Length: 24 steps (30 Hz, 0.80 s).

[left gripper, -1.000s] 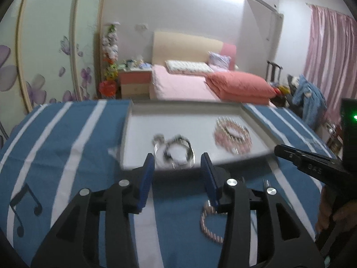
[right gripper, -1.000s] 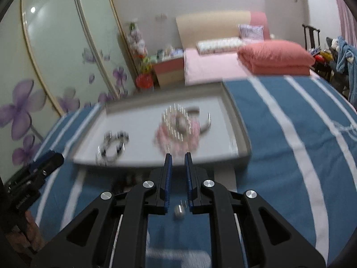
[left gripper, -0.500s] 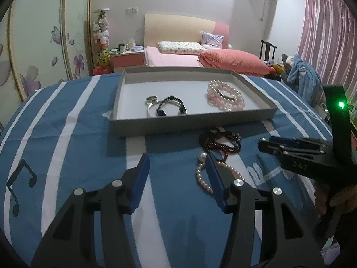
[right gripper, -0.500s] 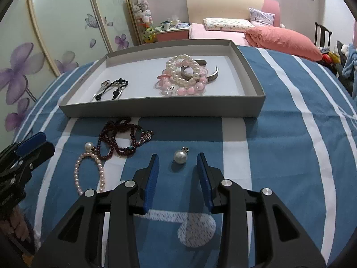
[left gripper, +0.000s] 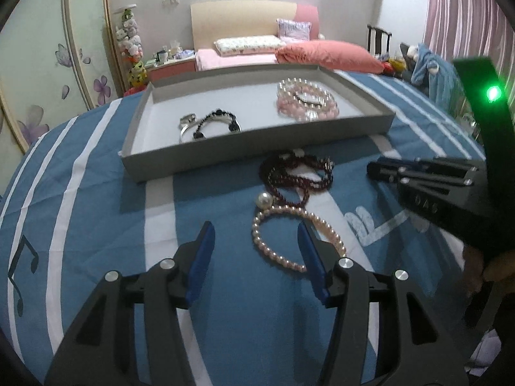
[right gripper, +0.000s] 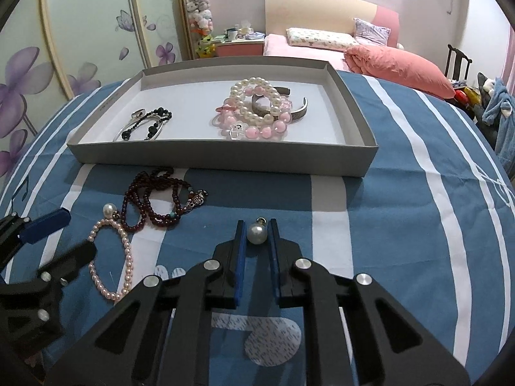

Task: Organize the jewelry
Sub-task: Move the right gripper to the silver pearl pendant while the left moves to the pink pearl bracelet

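Note:
A grey tray [right gripper: 225, 160] on the blue striped cloth holds pink and white bead bracelets [right gripper: 257, 112], a silver cuff [right gripper: 299, 109] and a black bead bracelet [right gripper: 148, 125]. In front of it lie a dark red bead necklace [right gripper: 151, 199] and a pearl bracelet [right gripper: 128, 257]. My right gripper [right gripper: 256, 225] has its jaws closing, the pads pressed on both sides of a pearl pendant [right gripper: 256, 234] resting on the cloth. My left gripper [left gripper: 255, 228] is open just above the cloth, and the pearl bracelet [left gripper: 322, 222] lies partly between its fingers, untouched.
The right gripper [left gripper: 373, 169] shows at the right of the left wrist view, held by a hand. The tray's front wall [left gripper: 257, 148] stands just beyond the loose jewelry. Behind the table are a pink bed, a wardrobe with flower prints and a chair with clothes.
Both grippers came down and nearer to the cloth in front of the tray. The right gripper opened around the pearl pendant, then closed on it. The left gripper spread wider over the pearl bracelet.

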Tool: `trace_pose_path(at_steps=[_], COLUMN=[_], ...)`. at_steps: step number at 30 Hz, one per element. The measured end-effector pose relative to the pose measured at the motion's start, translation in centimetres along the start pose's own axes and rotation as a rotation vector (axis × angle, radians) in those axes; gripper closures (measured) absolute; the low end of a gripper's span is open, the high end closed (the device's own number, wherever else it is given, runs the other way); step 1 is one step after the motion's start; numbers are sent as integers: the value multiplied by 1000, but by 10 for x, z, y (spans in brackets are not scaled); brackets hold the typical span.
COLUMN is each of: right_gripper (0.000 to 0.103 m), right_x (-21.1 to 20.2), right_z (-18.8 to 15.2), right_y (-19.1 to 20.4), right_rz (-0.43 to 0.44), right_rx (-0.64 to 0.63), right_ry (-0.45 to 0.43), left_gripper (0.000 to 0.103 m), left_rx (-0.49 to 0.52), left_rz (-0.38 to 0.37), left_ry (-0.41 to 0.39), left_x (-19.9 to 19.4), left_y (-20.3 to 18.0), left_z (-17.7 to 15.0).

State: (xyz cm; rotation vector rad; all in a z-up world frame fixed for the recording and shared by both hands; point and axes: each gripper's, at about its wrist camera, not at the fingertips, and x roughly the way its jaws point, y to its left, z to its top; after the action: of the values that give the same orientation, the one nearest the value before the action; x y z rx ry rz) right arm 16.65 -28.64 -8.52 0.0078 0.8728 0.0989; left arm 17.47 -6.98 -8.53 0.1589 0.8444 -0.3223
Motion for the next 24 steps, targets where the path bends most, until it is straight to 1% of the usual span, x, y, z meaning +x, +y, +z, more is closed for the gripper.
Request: trace_pose_path(at_steps=[2, 4, 5, 9, 12, 14, 16, 18, 24], right_gripper=[89, 89, 89, 89, 89, 89, 89, 89, 89], right_x=[0, 0, 0, -1, -1, -1, -1, -1, -1], right_z=[0, 0, 0, 0, 0, 0, 0, 0, 0], right_y=[0, 0, 0, -2, -2, -2, -3, -3, -3], right_rz=[2, 4, 5, 11, 9, 11, 13, 17, 17], right_rx=[2, 4, 5, 11, 10, 11, 13, 16, 16], right_ry=[0, 0, 1, 1, 1, 1, 1, 1, 2], left_gripper=[50, 49, 48, 47, 46, 46, 46, 47, 47], left_rx=[2, 8, 2, 13, -12, -30, -48, -58, -33], left_rz=[12, 40, 34, 113, 169, 189, 172, 131, 82], left_ry=[17, 48, 52, 47, 52, 55, 60, 60, 58], left_x=[3, 8, 8, 7, 8, 9, 7, 5, -1], left_y=[0, 1, 4, 22, 40, 49, 54, 56, 47], left_z=[0, -1, -1, -3, -1, 1, 1, -2, -9])
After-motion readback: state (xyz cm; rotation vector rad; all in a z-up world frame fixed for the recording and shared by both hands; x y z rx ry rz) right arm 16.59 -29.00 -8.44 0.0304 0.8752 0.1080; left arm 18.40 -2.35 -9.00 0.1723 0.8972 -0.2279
